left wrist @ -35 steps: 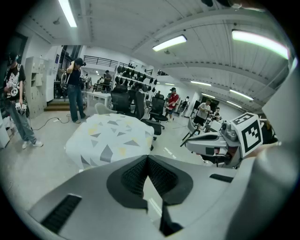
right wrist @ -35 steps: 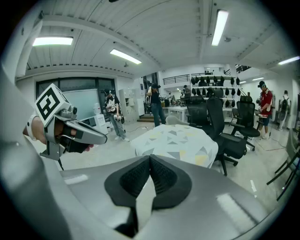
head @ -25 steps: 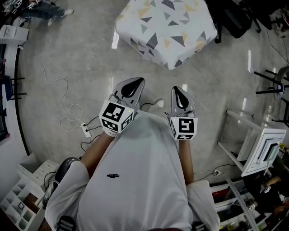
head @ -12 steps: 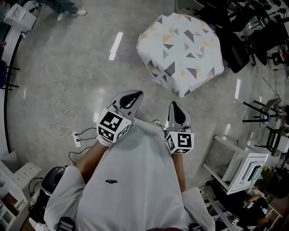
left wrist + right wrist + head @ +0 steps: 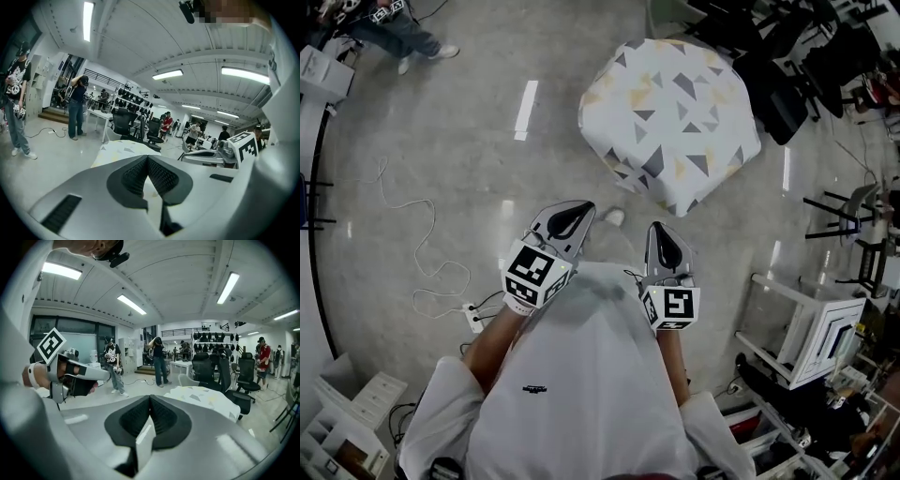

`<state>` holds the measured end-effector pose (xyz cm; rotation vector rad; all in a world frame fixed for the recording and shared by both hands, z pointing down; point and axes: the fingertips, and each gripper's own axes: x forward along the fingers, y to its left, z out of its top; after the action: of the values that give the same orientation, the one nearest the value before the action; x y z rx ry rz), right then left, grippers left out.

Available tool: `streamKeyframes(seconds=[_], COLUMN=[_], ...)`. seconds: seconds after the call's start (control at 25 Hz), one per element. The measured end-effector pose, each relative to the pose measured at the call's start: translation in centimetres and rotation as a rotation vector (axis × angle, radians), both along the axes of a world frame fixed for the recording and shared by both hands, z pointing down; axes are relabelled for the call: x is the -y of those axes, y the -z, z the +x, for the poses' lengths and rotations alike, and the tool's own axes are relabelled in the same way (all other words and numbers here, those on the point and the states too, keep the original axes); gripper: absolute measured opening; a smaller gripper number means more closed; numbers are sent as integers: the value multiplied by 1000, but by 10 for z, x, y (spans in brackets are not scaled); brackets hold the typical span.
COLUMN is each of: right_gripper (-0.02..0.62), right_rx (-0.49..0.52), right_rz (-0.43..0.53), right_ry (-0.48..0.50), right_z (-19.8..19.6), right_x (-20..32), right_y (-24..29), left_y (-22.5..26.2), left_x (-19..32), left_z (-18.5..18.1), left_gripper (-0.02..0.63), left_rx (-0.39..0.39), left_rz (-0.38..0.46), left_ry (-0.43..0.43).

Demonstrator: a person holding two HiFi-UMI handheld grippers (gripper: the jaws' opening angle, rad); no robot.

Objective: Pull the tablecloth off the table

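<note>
A white tablecloth printed with grey and yellow triangles drapes over a small table across the floor from me, above my grippers in the head view. It shows as a pale patch of tablecloth in the left gripper view and as the tablecloth right of centre in the right gripper view. My left gripper and right gripper are held side by side in front of my chest, both pointing toward the table and short of it. Both are shut with nothing between the jaws.
Black office chairs crowd the far right side of the table. A white shelf unit stands at my right. A power strip with cables lies on the floor at my left. People stand farther off.
The table has come closer to my grippers in the head view and now sits more directly ahead. Both grippers stay shut and keep their places in front of my chest.
</note>
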<state>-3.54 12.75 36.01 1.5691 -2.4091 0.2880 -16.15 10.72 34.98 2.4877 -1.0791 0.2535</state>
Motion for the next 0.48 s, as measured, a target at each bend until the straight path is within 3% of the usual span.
streamKeyframes(seconds=[0.36, 0.48], right_gripper=[12, 17], right_rx=[14, 20], right_rz=[-56, -61], right_ry=[-96, -157], right_z=[43, 67], right_x=[33, 46], right_y=[-25, -32], left_y=[-4, -12], left_x=[45, 65], left_z=[25, 39], left_gripper=[6, 8], left_rx=[29, 81], left_rz=[-23, -29], left_ry=[-58, -101])
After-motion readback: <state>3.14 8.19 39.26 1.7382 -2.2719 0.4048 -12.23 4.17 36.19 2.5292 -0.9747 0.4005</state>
